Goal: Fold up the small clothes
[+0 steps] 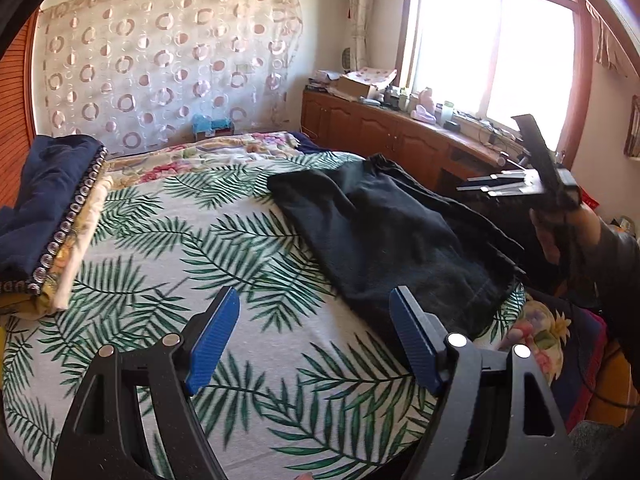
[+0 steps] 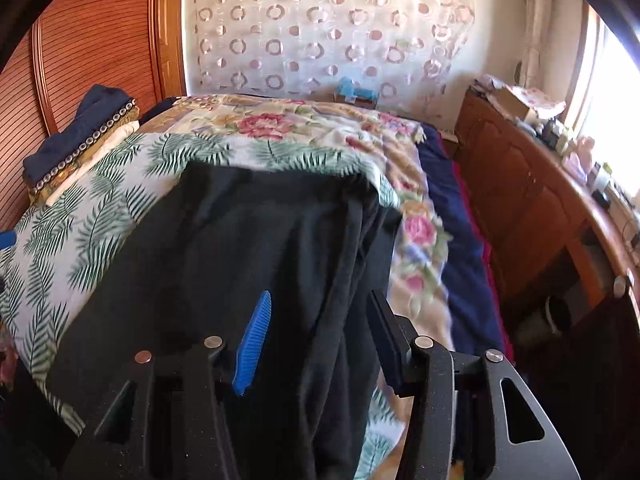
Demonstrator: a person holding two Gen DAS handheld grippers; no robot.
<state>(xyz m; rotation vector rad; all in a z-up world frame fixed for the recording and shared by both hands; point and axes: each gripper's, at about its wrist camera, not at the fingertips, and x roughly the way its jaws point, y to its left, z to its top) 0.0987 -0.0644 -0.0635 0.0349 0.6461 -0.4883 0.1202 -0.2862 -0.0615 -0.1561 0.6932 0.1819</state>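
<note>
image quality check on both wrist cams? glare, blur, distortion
Left wrist: window blown out to white, strong fisheye curve, black corner vignette; bed and black garment sharp, the other hand-held gripper slightly smeared. Right wrist: window also clipped at the edge; garment underexposed with little fold detail, motion-soft near the lens.

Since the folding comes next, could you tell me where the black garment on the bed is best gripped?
Grip the black garment at its near hem corners: that straight edge lies flat toward the person. The open left gripper could probably come in low from the near side, while the open right gripper already straddles a raised fold.
</note>
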